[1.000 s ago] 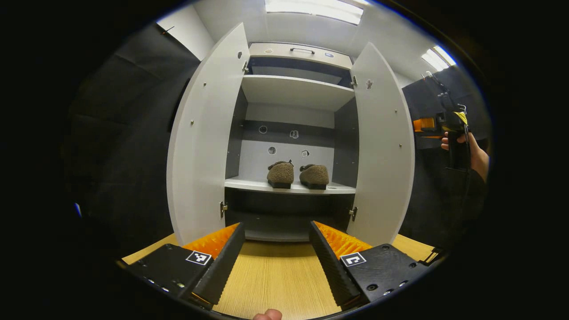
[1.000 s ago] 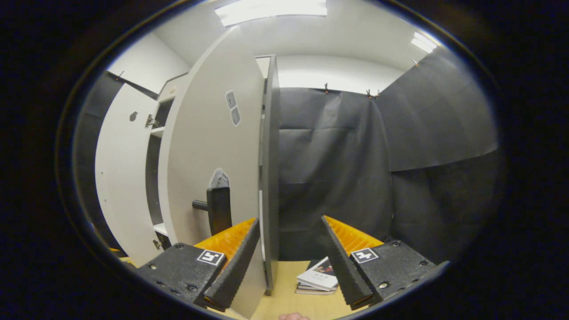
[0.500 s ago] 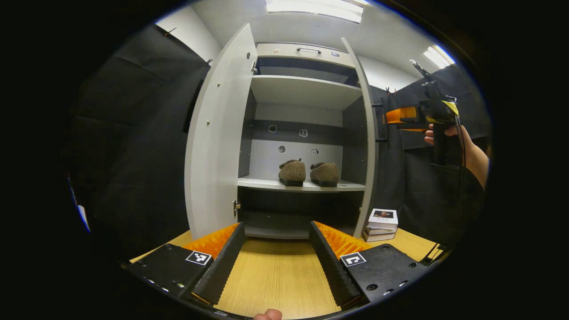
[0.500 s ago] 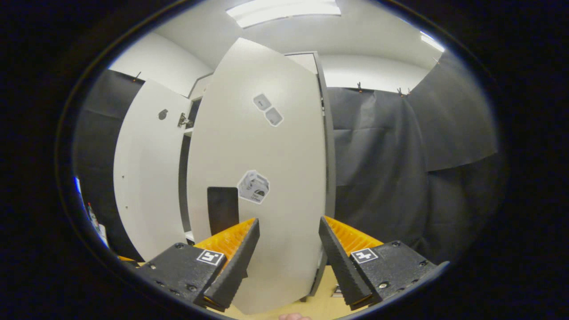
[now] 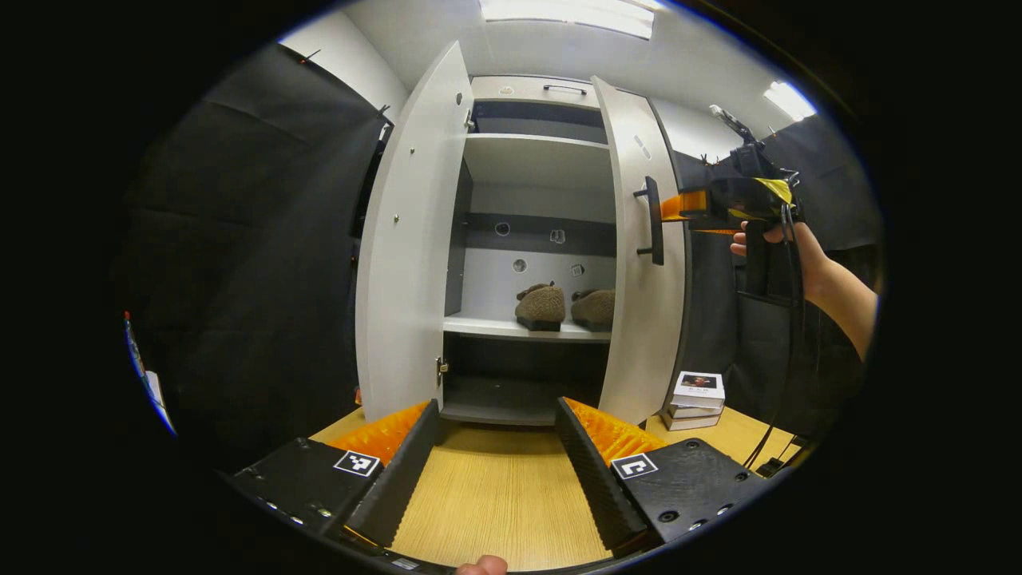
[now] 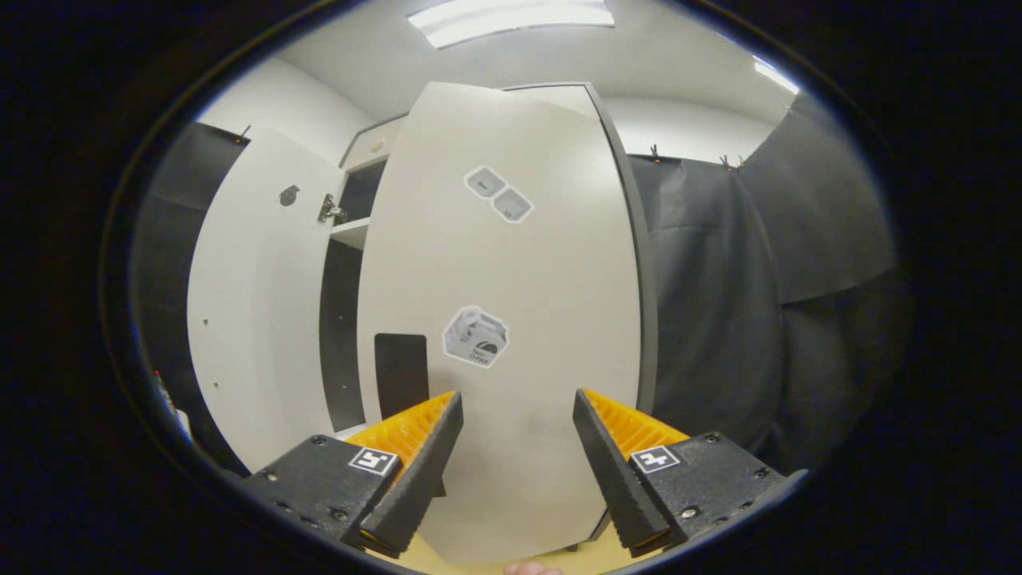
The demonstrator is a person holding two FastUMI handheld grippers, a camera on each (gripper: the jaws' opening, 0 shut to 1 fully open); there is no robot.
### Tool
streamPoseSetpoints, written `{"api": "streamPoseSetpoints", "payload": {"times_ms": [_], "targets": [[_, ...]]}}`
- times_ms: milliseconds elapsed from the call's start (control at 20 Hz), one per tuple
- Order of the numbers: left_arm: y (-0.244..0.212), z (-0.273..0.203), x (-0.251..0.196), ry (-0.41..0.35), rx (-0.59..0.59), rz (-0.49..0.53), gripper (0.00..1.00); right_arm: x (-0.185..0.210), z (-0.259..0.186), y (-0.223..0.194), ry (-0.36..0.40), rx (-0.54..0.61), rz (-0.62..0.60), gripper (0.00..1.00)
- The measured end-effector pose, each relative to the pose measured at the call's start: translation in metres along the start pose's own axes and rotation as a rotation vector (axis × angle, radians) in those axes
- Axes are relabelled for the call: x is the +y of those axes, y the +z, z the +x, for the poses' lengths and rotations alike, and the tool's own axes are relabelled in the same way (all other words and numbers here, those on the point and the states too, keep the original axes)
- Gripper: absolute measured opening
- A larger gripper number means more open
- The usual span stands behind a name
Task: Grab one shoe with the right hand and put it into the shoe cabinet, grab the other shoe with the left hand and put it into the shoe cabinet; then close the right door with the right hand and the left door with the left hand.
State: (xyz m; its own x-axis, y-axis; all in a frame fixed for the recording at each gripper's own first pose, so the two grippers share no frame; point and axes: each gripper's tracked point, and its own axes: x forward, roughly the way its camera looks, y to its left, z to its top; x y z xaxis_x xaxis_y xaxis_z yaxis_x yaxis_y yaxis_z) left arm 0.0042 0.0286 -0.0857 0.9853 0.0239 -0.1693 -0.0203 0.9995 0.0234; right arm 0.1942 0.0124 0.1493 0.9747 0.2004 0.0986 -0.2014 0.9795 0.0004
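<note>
Two brown fuzzy shoes [image 5: 541,304] [image 5: 596,308] sit side by side on the middle shelf of the white shoe cabinet [image 5: 536,160]. The right door [image 5: 639,271] stands partly swung in, its black handle [image 5: 653,221] facing out; in the right gripper view the same door [image 6: 511,319] is close ahead with its handle [image 6: 401,375] at left. My right gripper [image 6: 515,431] is open against the door's outer face; in the left gripper view it [image 5: 679,206] is held by a hand beside the handle. The left door [image 5: 411,239] stands wide open. My left gripper [image 5: 497,431] hovers open over the wooden table.
A short stack of books [image 5: 693,398] lies on the wooden table [image 5: 495,495] right of the cabinet. Black cloth hangs on both sides of the booth. A black cable [image 5: 786,351] dangles from the right gripper's hand.
The right door has swung further shut, now covering part of the right shoe. The right gripper has followed it inward. The left gripper has shifted slightly, staying open.
</note>
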Motion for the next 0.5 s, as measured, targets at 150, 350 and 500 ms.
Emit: {"api": "streamPoseSetpoints", "payload": {"times_ms": [150,350,500], "targets": [[0.0,0.002,-0.007,-0.017,0.004,-0.016,0.9,-0.007,-0.023,0.009,-0.034,-0.033,-0.061,0.92],[0.002,0.006,-0.017,-0.045,0.003,-0.025,0.89,-0.001,-0.065,0.007,-0.041,-0.066,-0.079,0.92],[0.004,0.008,-0.025,-0.065,-0.002,-0.037,0.89,0.008,-0.092,-0.017,-0.041,-0.042,-0.081,0.92]]}}
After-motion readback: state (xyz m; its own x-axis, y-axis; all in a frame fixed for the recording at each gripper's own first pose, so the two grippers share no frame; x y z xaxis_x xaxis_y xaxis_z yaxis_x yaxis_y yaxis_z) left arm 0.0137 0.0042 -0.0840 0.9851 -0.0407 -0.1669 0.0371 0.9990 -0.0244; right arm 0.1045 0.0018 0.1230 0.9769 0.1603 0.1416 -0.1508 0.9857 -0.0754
